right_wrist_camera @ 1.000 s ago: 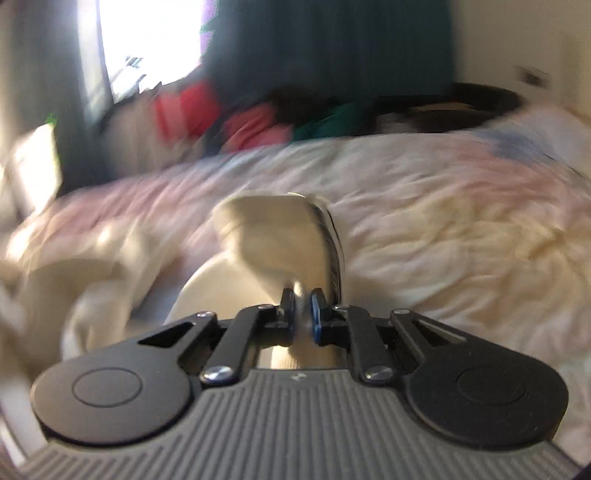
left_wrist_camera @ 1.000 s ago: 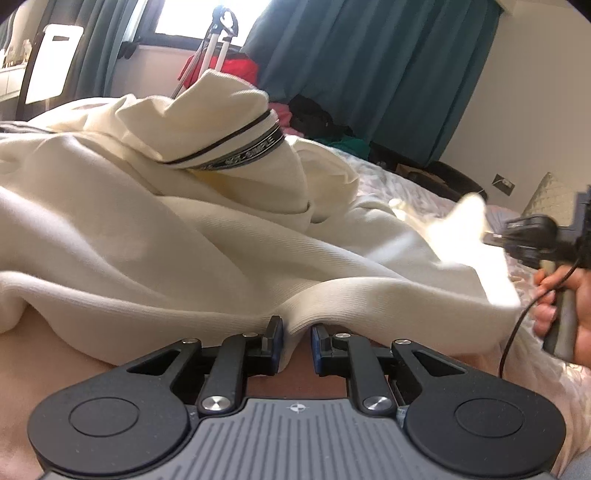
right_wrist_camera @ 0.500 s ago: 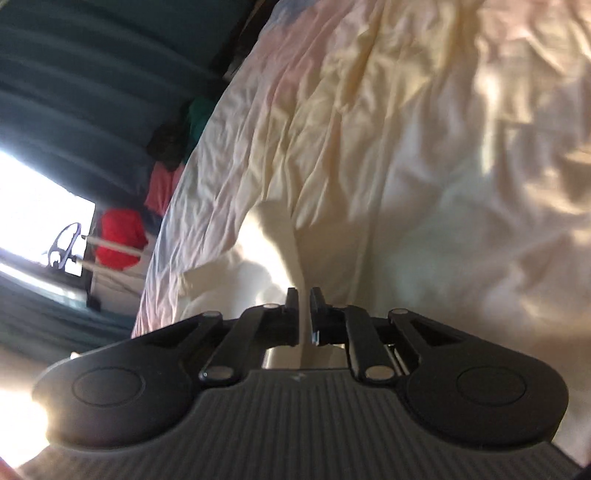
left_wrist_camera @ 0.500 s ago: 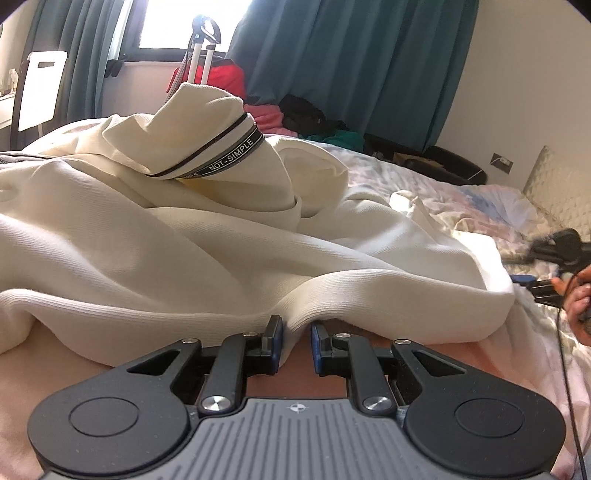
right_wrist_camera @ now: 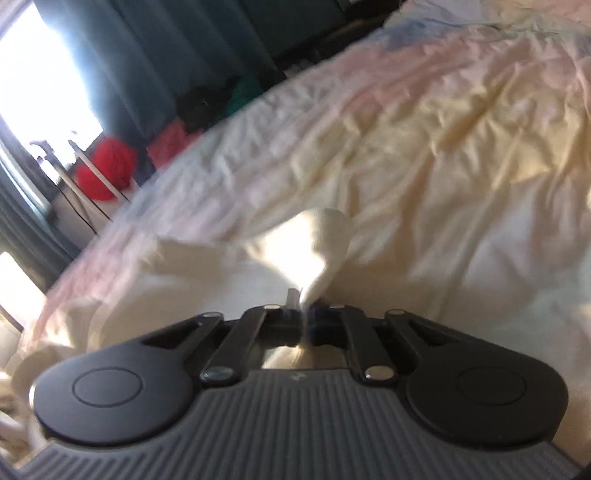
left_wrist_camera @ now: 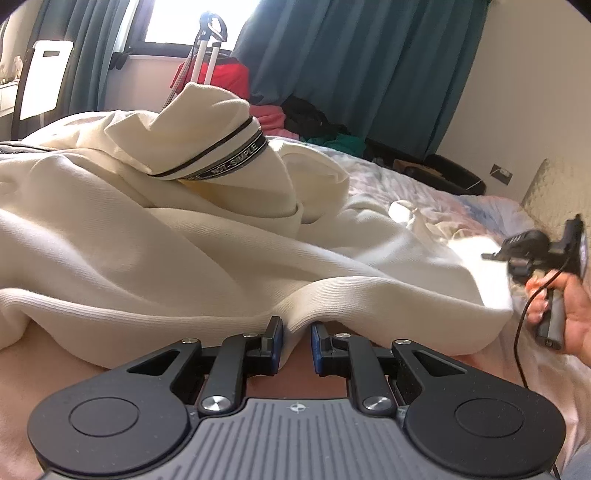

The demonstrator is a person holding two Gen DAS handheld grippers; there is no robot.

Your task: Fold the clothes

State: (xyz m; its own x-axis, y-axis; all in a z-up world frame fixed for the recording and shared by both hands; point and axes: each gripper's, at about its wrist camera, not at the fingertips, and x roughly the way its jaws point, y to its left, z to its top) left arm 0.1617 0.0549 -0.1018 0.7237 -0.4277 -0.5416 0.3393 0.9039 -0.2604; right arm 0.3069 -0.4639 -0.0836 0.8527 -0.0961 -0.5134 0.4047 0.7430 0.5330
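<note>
Low over the bed (left_wrist_camera: 461,206), the left gripper (left_wrist_camera: 296,332) sits at the ribbed hem of a cream sweatshirt (left_wrist_camera: 184,254). Its blue-padded fingers (left_wrist_camera: 275,332) stand a little apart, and a fold of the hem bulges up just in front of the gap; whether the pads pinch any cloth cannot be told from this view. The sweatshirt lies heaped across the bed, filling most of the left wrist view, with a raised part near the top carrying a black band (left_wrist_camera: 236,158) printed with white letters.

At the right edge of that view a hand (left_wrist_camera: 565,310) holds the right gripper (right_wrist_camera: 304,317) by its handle, and a black cable (left_wrist_camera: 521,332) hangs from it. In the blurred right wrist view its fingers are drawn close together on a pinch of the cream cloth, which rises in a small peak just beyond the tips. The rest of the garment trails away to the left over the rumpled pale sheet (right_wrist_camera: 461,147).

Teal curtains (left_wrist_camera: 369,66) and a window (left_wrist_camera: 184,18) stand behind the bed, with a red bag (left_wrist_camera: 229,79) below the window.
</note>
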